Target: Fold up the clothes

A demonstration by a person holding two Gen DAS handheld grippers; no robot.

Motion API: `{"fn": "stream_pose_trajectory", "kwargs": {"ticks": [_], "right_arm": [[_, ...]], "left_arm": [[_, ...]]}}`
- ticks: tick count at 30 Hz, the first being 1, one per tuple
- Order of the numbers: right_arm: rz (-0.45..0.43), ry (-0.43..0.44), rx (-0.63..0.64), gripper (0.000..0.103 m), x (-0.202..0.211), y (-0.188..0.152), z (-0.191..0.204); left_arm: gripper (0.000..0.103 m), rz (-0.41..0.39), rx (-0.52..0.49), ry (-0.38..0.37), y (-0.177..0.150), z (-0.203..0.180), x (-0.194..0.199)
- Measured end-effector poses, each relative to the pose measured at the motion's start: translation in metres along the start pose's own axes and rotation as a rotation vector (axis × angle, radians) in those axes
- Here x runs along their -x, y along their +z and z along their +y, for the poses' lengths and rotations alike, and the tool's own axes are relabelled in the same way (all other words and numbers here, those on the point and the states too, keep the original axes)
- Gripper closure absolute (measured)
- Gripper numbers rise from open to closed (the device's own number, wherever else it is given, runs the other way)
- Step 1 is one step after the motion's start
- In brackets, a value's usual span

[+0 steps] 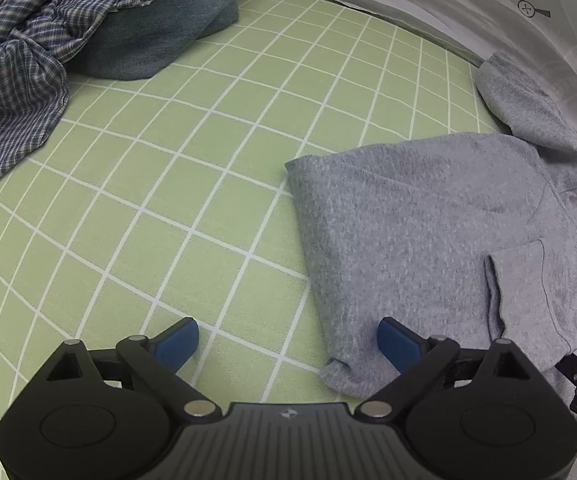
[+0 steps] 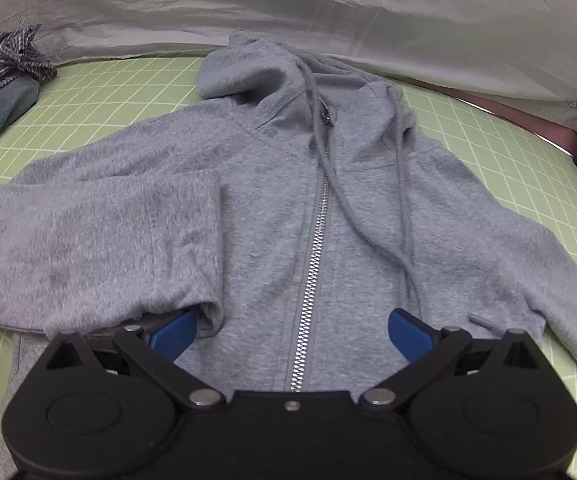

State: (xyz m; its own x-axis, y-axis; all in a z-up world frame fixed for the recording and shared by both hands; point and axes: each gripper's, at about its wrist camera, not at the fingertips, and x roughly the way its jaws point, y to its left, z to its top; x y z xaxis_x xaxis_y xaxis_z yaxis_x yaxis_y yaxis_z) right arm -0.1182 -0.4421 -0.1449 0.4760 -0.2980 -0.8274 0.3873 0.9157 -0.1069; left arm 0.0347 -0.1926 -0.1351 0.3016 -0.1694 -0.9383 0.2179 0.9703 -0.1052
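1. Looking along your left gripper [image 1: 288,344], jaws spread and empty, you see the grey fleece zip-up hoodie [image 1: 428,240] ahead to the right on the green grid-patterned bed sheet [image 1: 168,200]; one blue pad sits over its folded edge. Its far side is cut off.
2. Your right gripper [image 2: 292,332], jaws likewise spread, straddles the silver zipper [image 2: 312,272]; the hoodie's long axis runs straight away. One sleeve lies folded across the chest, the other lies out, nearer this gripper. The hem is hidden.

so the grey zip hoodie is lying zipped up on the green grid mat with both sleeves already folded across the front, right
Not quite: only one sleeve is folded across the grey zip hoodie; the other sleeve lies spread out to the side, as the right wrist view shows. It is zipped up and lying on the green grid mat.
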Motion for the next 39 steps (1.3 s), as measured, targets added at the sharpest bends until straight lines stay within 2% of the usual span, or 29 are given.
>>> {"fn": "stream_pose_trajectory", "kwargs": {"ticks": [3, 5, 12, 15, 17, 21, 26, 28, 39], "right_arm": [[-0.013, -0.018, 0.059, 0.000, -0.005, 0.007, 0.008], [-0.038, -0.035, 0.036, 0.000, -0.005, 0.012, 0.005], [-0.109, -0.107, -0.314, 0.000, 0.007, 0.012, -0.065], [-0.094, -0.108, -0.467, 0.000, 0.012, 0.001, -0.096], [-0.086, -0.137, -0.511, 0.000, 0.015, -0.006, -0.107], [-0.058, -0.201, -0.434, 0.000, 0.013, -0.013, -0.106], [0.010, -0.222, -0.221, 0.000, 0.007, -0.019, -0.086], [0.002, -0.215, -0.177, 0.000, 0.010, -0.022, -0.081], [-0.083, -0.183, -0.244, 0.000, 0.048, -0.036, -0.080]], "left_arm": [[0.003, -0.006, -0.015, 0.011, -0.001, -0.003, -0.002], [0.001, -0.011, -0.022, 0.016, -0.003, -0.005, -0.002], [0.000, -0.021, -0.041, 0.053, -0.005, -0.012, -0.005], [0.000, -0.025, -0.046, 0.071, -0.006, -0.015, -0.007], [0.000, -0.027, -0.049, 0.083, -0.006, -0.017, -0.007], [0.000, -0.028, -0.047, 0.094, -0.006, -0.018, -0.008], [0.000, -0.028, -0.046, 0.096, -0.006, -0.019, -0.008], [0.000, -0.028, -0.046, 0.096, -0.006, -0.019, -0.008], [0.000, 0.019, -0.049, 0.095, -0.012, -0.020, -0.006]]}}
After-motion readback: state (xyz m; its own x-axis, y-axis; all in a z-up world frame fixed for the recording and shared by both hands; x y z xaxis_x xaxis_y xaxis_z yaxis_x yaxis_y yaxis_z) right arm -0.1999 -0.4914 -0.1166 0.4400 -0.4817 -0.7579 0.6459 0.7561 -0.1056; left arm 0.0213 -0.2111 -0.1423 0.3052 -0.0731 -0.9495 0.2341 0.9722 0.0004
